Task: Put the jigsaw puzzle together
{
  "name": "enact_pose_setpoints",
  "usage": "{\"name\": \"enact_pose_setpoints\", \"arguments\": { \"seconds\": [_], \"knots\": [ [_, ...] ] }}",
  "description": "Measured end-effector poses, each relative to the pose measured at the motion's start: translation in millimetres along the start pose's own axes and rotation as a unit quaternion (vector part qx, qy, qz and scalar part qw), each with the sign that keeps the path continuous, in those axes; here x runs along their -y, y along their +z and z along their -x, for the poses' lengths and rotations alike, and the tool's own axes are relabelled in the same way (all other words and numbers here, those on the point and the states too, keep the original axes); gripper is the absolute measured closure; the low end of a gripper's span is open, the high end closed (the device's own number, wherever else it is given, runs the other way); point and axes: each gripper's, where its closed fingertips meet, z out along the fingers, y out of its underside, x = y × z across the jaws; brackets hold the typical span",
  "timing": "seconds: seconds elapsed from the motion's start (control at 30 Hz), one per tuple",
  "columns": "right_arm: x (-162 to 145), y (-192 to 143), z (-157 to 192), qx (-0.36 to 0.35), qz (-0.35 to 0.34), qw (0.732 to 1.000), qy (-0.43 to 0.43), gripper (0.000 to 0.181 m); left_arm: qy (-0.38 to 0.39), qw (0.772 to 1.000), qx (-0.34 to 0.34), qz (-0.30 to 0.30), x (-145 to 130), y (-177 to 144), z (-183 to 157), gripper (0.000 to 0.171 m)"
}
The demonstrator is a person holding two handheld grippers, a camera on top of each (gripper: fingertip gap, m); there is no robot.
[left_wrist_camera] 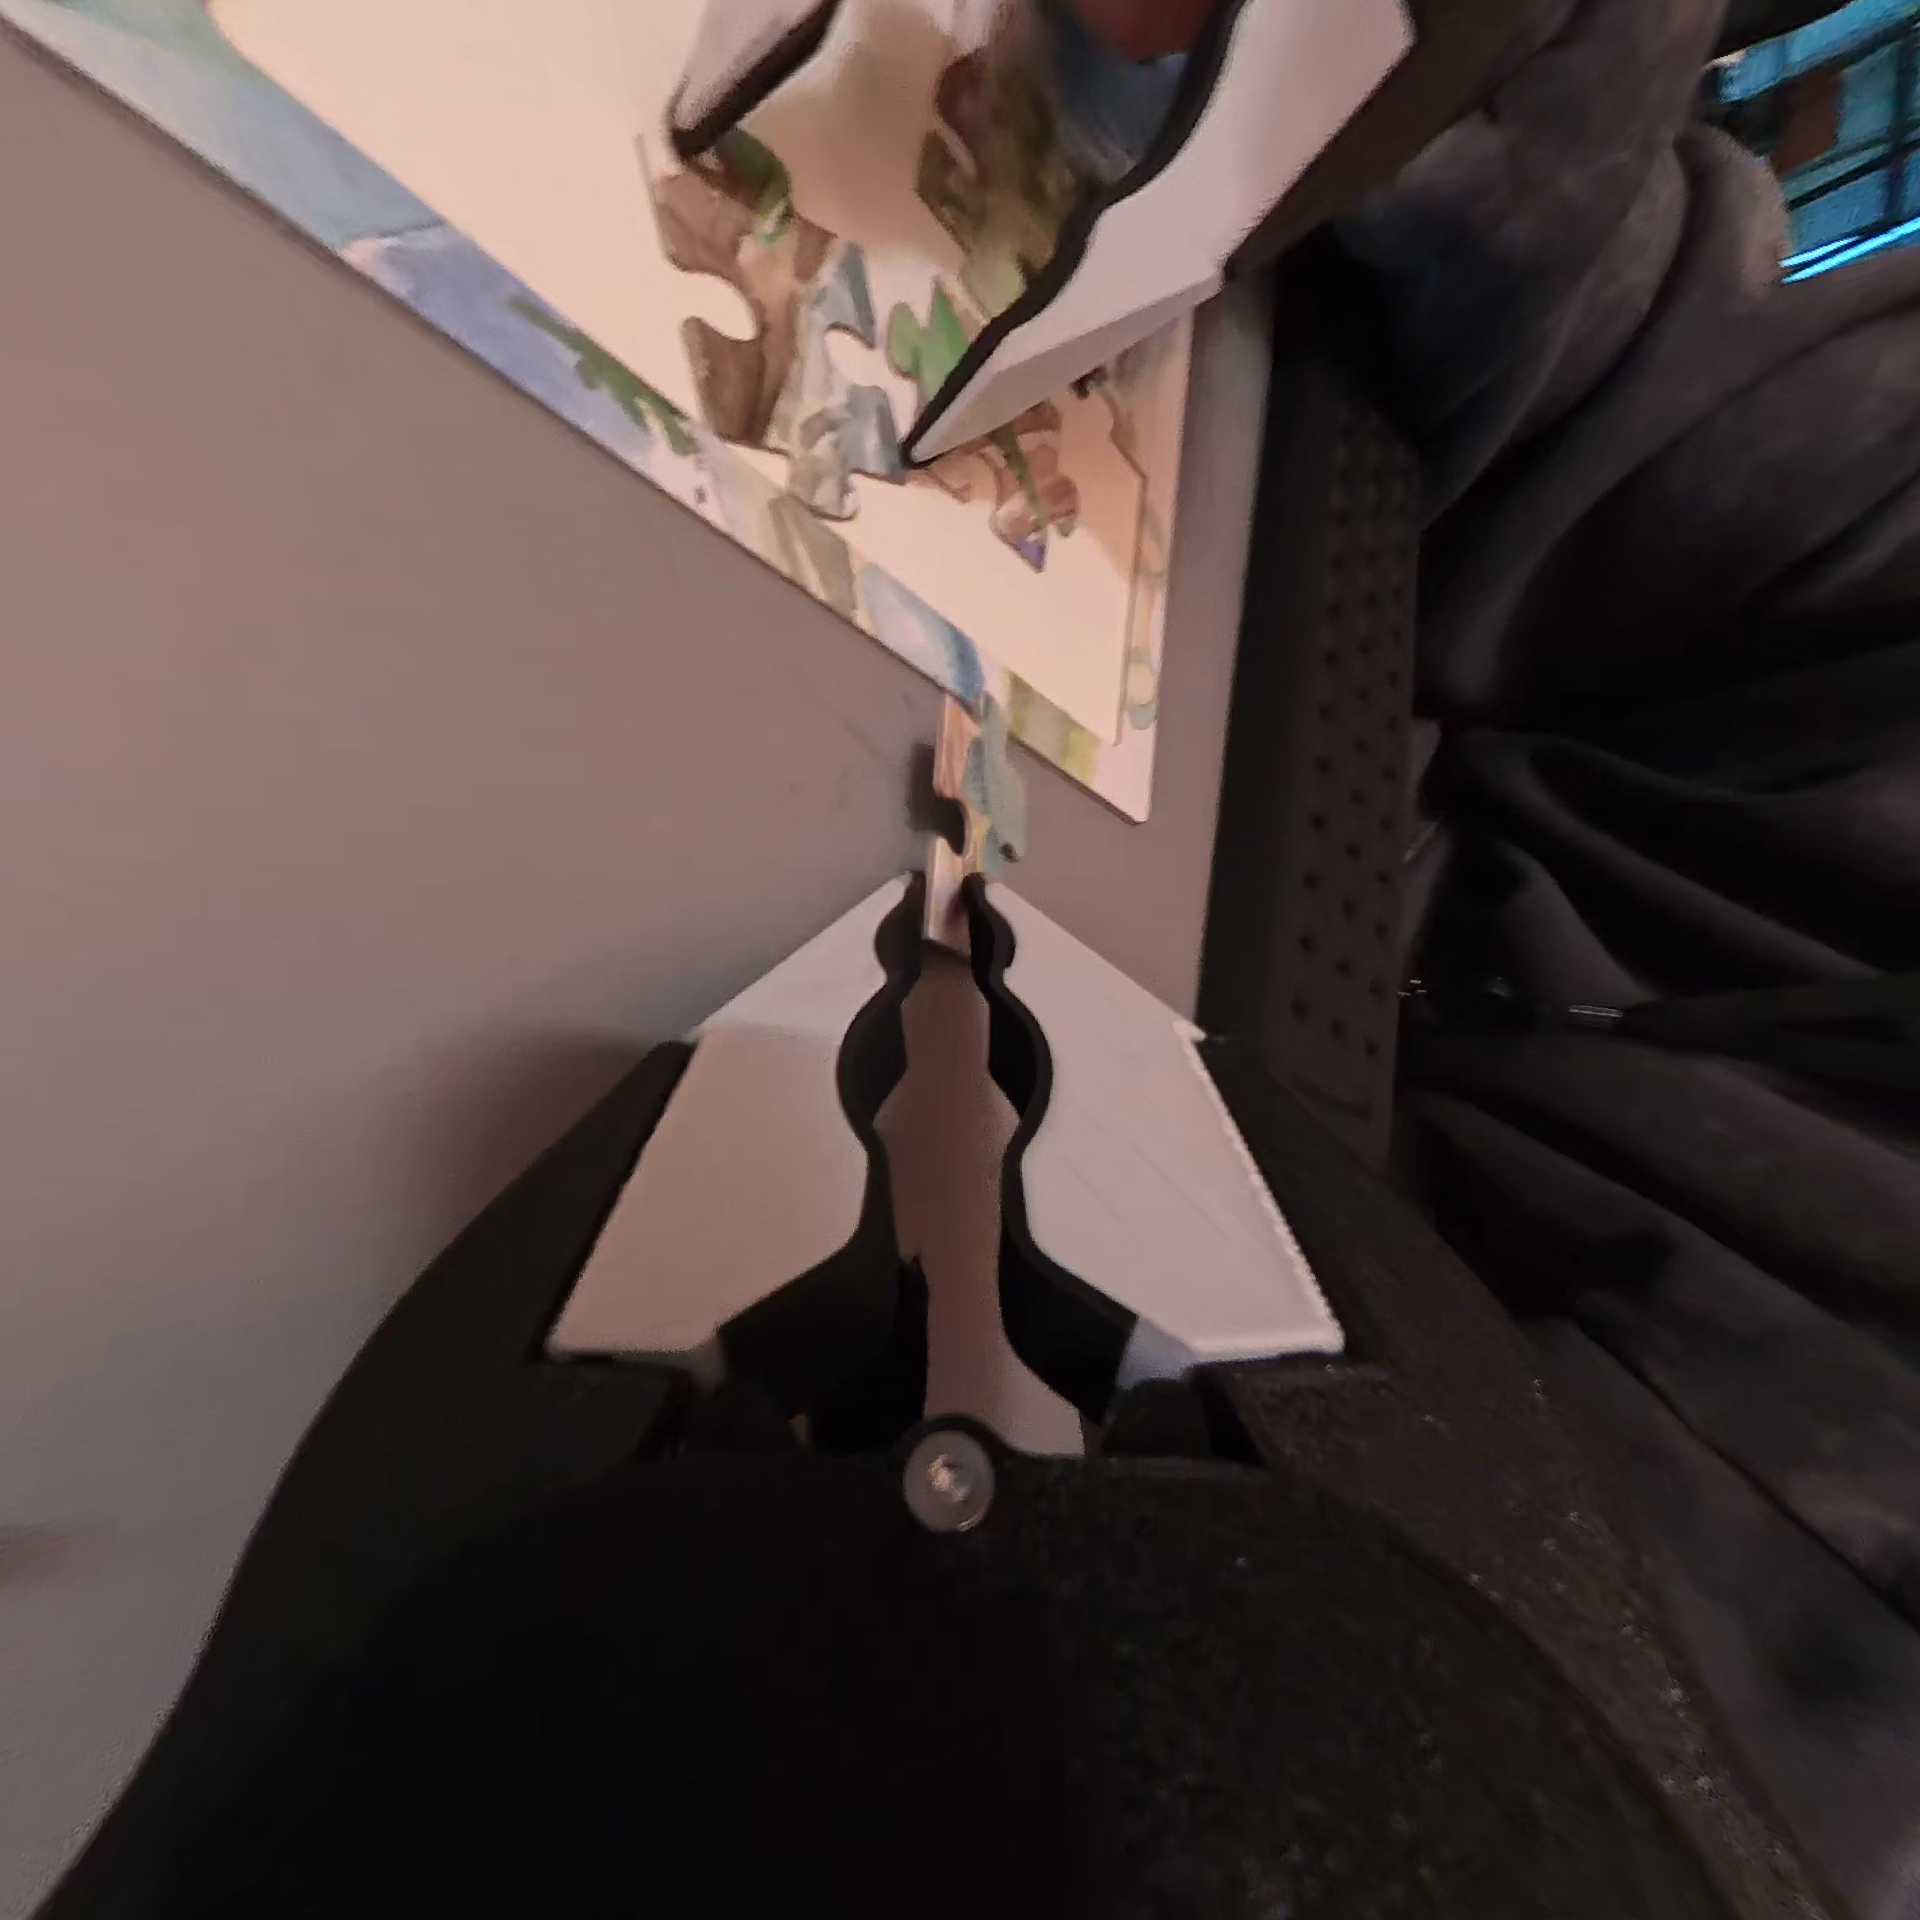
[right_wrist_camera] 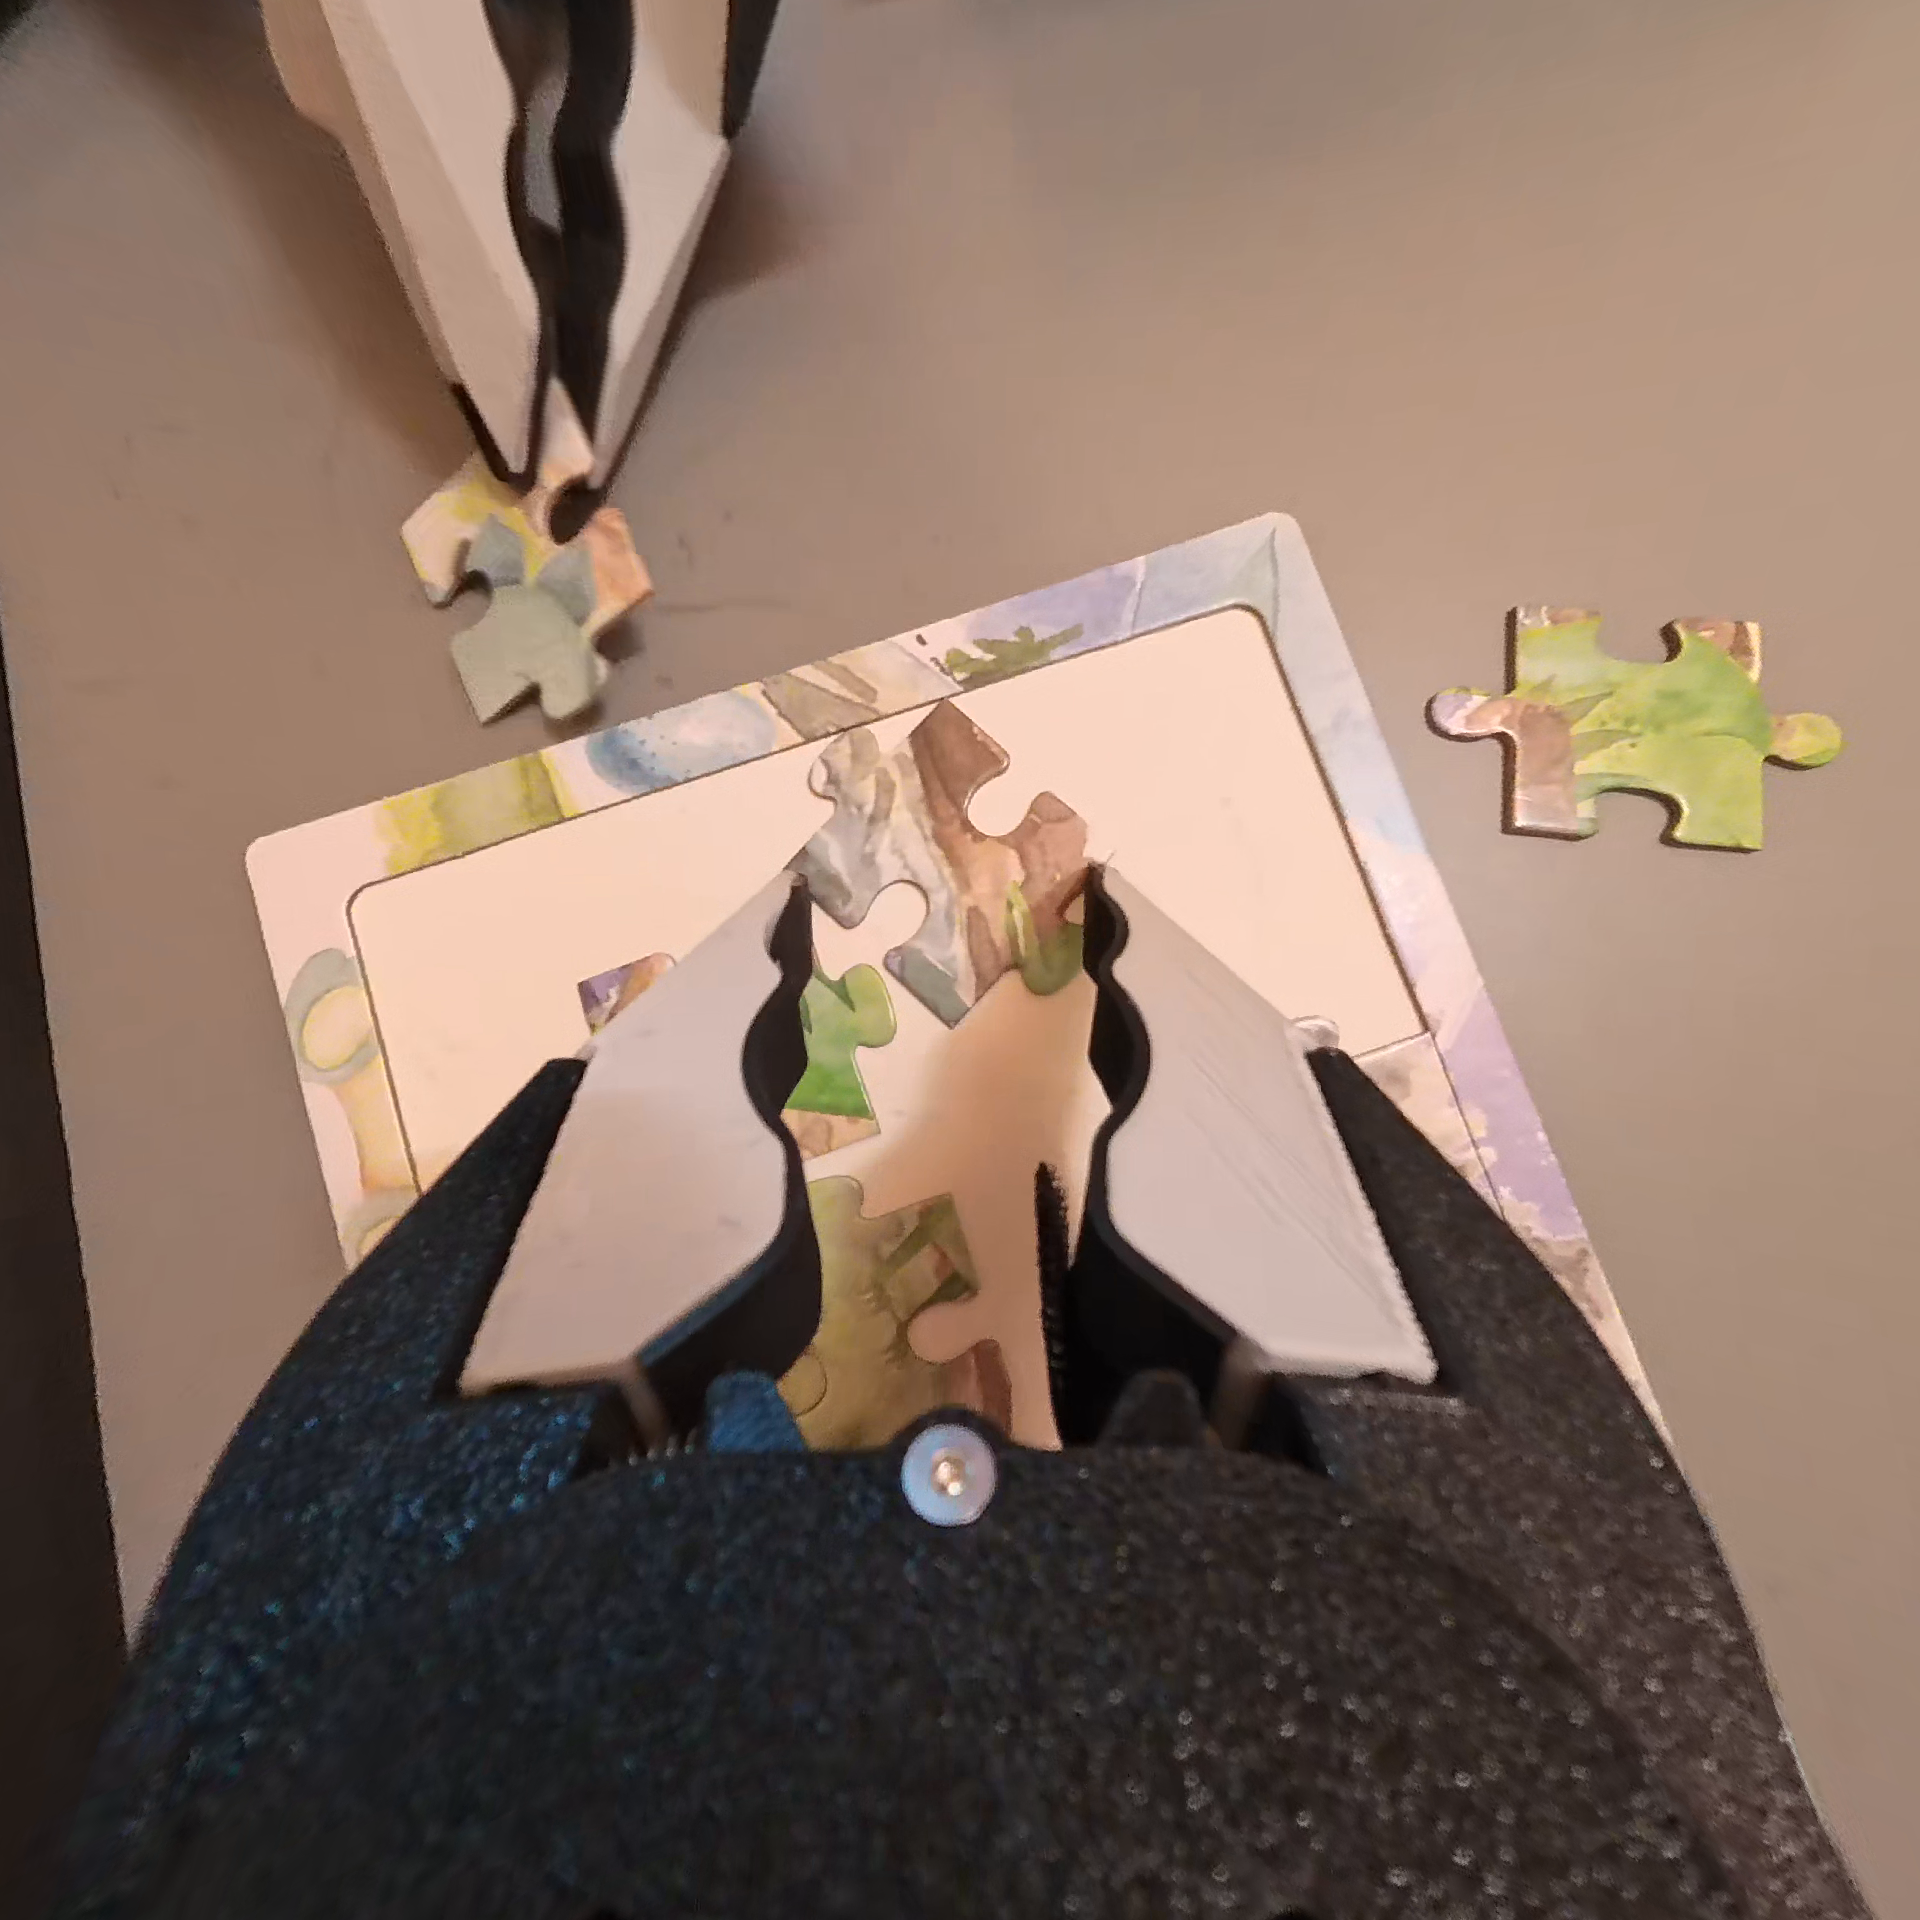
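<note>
The puzzle tray (right_wrist_camera: 1340, 707) lies on the grey table (right_wrist_camera: 1143, 312) with a cream inner field and a painted frame. A grey-brown piece (right_wrist_camera: 925, 831) lies askew in it. My right gripper (right_wrist_camera: 940, 881) is open, its tips at that piece's two sides. A green piece (right_wrist_camera: 836, 1049) and an olive piece (right_wrist_camera: 873, 1299) lie under it. My left gripper (left_wrist_camera: 943, 885) is shut on a pale green piece (left_wrist_camera: 982, 790) just off the tray's corner (left_wrist_camera: 1138, 790). The left gripper (right_wrist_camera: 551, 468) and its piece (right_wrist_camera: 525, 613) also show in the right wrist view.
A loose green and brown piece (right_wrist_camera: 1631, 727) lies on the table right of the tray. A small purple piece (right_wrist_camera: 613, 987) shows in the tray by my right gripper's left finger. Dark clothing (left_wrist_camera: 1662, 935) of a person fills the table's near side. Tip to tip, the grippers are about 11 centimeters apart.
</note>
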Motion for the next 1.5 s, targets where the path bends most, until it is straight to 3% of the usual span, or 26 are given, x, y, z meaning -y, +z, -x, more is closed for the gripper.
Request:
{"name": "enact_pose_setpoints", "arguments": {
  "seconds": [0.07,0.1,0.13,0.17,0.23,0.3,0.43,0.57,0.67,0.8,1.13,1.37,1.5],
  "knots": [
    [-1,-2,0,0.000,0.002,1.000,-0.003,0.134,0.000,1.000,0.008,0.005,-1,-1,3,0.162],
    [-1,-5,0,0.003,0.000,1.000,-0.003,0.146,0.000,1.000,0.009,0.007,0,-2,4,0.161],
    [0,-10,-1,0.003,-0.009,1.000,-0.008,0.178,0.002,1.000,0.017,0.002,3,-3,6,0.159],
    [2,-16,-5,-0.008,-0.019,1.000,-0.007,0.181,0.010,1.000,0.029,-0.008,7,-6,8,0.154],
    [3,-29,-3,0.001,-0.029,1.000,-0.001,0.172,0.032,0.997,0.065,-0.031,19,-11,13,0.139],
    [-5,-41,-6,-0.005,-0.014,1.000,0.005,0.164,0.067,0.992,0.087,-0.053,32,-14,10,0.137],
    [-33,-46,29,0.074,0.024,0.997,-0.003,0.141,0.151,0.971,0.171,-0.074,59,0,12,0.135],
    [-39,-35,34,0.032,0.034,0.996,-0.079,0.127,0.230,0.937,0.257,-0.060,71,23,18,0.115],
    [-36,-32,38,0.036,0.034,0.996,-0.079,0.126,0.218,0.942,0.241,-0.079,79,35,11,0.113],
    [-38,-30,40,0.046,0.034,0.996,-0.067,0.128,0.210,0.940,0.263,-0.061,76,43,19,0.104],
    [-38,-32,40,0.036,0.041,0.996,-0.072,0.137,0.217,0.925,0.309,-0.053,79,42,28,0.125],
    [-33,-43,37,0.001,0.042,0.994,-0.099,0.137,0.224,0.918,0.326,-0.036,76,46,24,0.123],
    [-20,-54,39,0.023,-0.002,0.997,-0.079,0.137,0.209,0.923,0.320,-0.041,76,45,25,0.117]
  ]
}}
